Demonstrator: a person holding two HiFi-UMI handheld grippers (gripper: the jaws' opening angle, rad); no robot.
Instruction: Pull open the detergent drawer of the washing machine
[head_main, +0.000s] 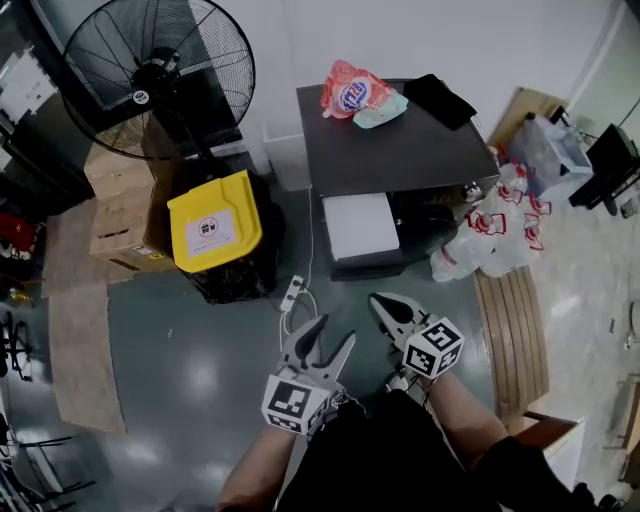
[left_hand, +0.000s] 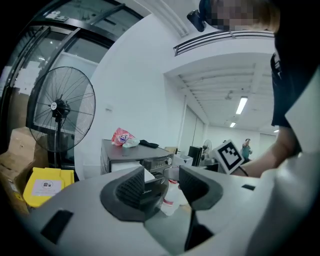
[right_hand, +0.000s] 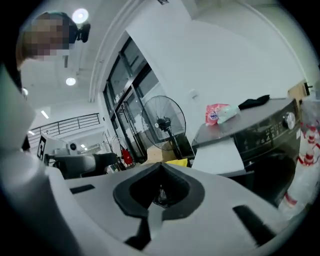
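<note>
The dark grey washing machine stands against the far wall. Its white detergent drawer sticks out from the front's left part, toward me. The right gripper view shows the drawer as a flat white slab under the machine's top. My left gripper hovers over the floor well short of the machine, open, with nothing between its jaws. My right gripper is beside it, a little nearer the drawer, shut on nothing and touching nothing. In their own views the left gripper shows a wide gap and the right gripper shows none.
A pink detergent bag and a black cloth lie on the machine's top. White plastic bags pile at its right. A yellow-lidded bin, cardboard boxes and a standing fan are left. A power strip lies on the floor.
</note>
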